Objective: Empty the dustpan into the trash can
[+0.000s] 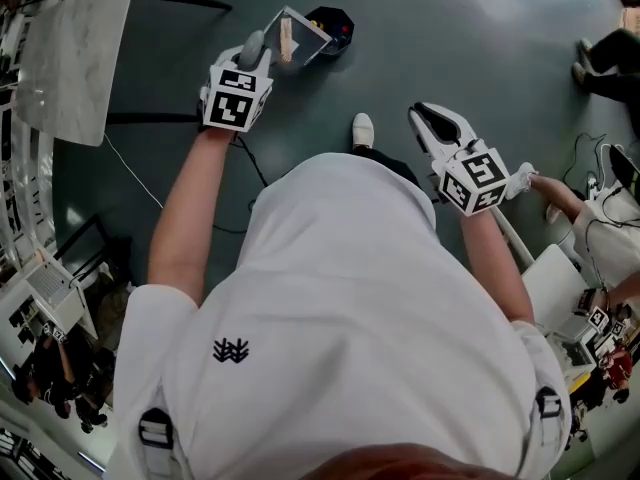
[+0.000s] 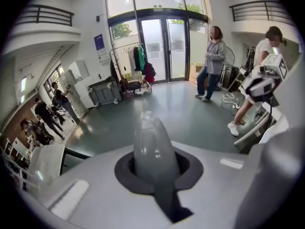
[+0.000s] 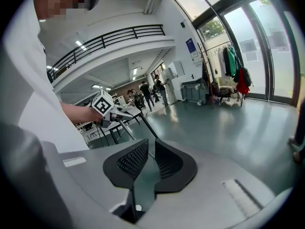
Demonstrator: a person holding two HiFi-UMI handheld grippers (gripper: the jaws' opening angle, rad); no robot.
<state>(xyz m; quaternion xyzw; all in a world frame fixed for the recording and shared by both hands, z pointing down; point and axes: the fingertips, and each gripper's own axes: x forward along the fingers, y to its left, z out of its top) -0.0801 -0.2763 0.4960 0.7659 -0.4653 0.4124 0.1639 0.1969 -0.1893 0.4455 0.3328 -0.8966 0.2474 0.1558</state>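
Observation:
In the head view my left gripper (image 1: 256,50) is stretched forward and shut on the grey handle (image 2: 153,149) of the dustpan (image 1: 292,36). The pan is tilted beside the black trash can (image 1: 336,24), and it holds pale wooden scraps. Something red lies inside the can. In the left gripper view only the rounded handle shows between the jaws; the pan and the can are out of sight. My right gripper (image 1: 432,120) hangs to the right of my body, away from both. Its black ribbed pads (image 3: 128,160) stand slightly open with nothing between them.
A pale slab-topped table (image 1: 75,58) stands at the far left, with a thin cable (image 1: 135,178) on the dark floor. My white shoe (image 1: 363,128) is ahead. At the right, another person's hand (image 1: 555,193) holds a gripper near a white table (image 1: 555,288). People (image 2: 213,63) stand by the glass doors.

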